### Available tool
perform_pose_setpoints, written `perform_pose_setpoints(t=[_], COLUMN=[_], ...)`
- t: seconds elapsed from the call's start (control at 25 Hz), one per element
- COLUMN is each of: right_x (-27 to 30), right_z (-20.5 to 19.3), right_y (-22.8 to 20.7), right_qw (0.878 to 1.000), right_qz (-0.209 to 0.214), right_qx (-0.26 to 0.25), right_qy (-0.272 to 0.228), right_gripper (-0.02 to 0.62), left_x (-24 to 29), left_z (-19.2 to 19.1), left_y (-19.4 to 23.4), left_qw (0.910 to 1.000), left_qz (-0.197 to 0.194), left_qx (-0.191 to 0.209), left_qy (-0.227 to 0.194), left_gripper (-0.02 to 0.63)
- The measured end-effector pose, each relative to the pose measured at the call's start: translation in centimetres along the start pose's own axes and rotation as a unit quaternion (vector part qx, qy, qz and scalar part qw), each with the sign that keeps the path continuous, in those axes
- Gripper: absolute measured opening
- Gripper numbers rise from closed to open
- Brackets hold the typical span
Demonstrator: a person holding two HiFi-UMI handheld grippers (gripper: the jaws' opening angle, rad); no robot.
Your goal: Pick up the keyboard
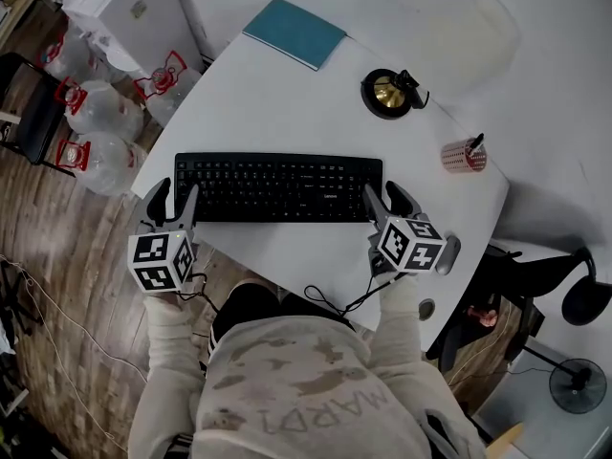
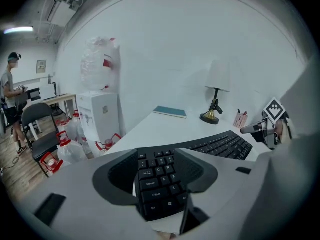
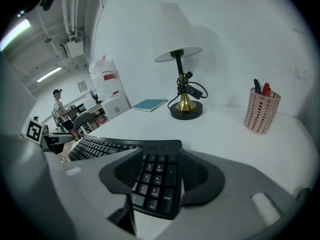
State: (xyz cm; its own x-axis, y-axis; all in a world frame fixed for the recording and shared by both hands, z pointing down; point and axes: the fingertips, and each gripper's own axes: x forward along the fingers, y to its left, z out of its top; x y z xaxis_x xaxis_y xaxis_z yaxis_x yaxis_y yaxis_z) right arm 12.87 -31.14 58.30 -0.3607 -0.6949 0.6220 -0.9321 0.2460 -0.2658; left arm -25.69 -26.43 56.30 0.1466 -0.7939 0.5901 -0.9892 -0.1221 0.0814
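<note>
A black keyboard [image 1: 277, 187] lies flat on the white table [image 1: 287, 103], near its front edge. My left gripper [image 1: 174, 197] is at the keyboard's left end, open, with the end keys between its jaws in the left gripper view [image 2: 159, 181]. At the right end my right gripper [image 1: 382, 195] is also open, and the number pad shows between its jaws in the right gripper view [image 3: 159, 179]. The pads stand clear of the keyboard's sides. The rest of the keyboard [image 2: 220, 145] stretches toward the other gripper in each view.
Behind the keyboard stand a lamp [image 1: 387, 94], a pink pen holder [image 1: 464, 154] and a teal notebook [image 1: 294, 32]. Water bottles [image 1: 100, 113] crowd the floor left of the table. A black cable [image 1: 335, 299] hangs at the table's front edge. A person [image 2: 10, 89] stands far off.
</note>
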Motion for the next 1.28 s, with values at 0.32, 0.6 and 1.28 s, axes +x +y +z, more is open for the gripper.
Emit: perform_pose_setpoints(t=[0.32, 0.6, 1.28], right_x=[1.1, 2.1, 3.0], right_z=[-1.1, -2.2, -3.0], right_y=[-0.8, -1.2, -1.0], right_qw=[1.0, 0.999, 0.997], right_qz=[0.001, 0.008, 0.038], right_qx=[0.008, 0.024, 0.036], right_qy=[0.022, 0.041, 0.057], right_gripper=[0.289, 0.308, 0.318], left_x=[2.2, 3.2, 3.7], left_z=[-2.4, -3.7, -4.5], left_y=[0.6, 1.1, 1.4], left_qw=[0.9987, 0.9965, 0.9907], left_qz=[-0.009, -0.017, -0.044], left_qx=[-0.019, -0.037, -0.098], left_qy=[0.046, 0.073, 0.083], left_gripper=[0.296, 0.321, 0.341])
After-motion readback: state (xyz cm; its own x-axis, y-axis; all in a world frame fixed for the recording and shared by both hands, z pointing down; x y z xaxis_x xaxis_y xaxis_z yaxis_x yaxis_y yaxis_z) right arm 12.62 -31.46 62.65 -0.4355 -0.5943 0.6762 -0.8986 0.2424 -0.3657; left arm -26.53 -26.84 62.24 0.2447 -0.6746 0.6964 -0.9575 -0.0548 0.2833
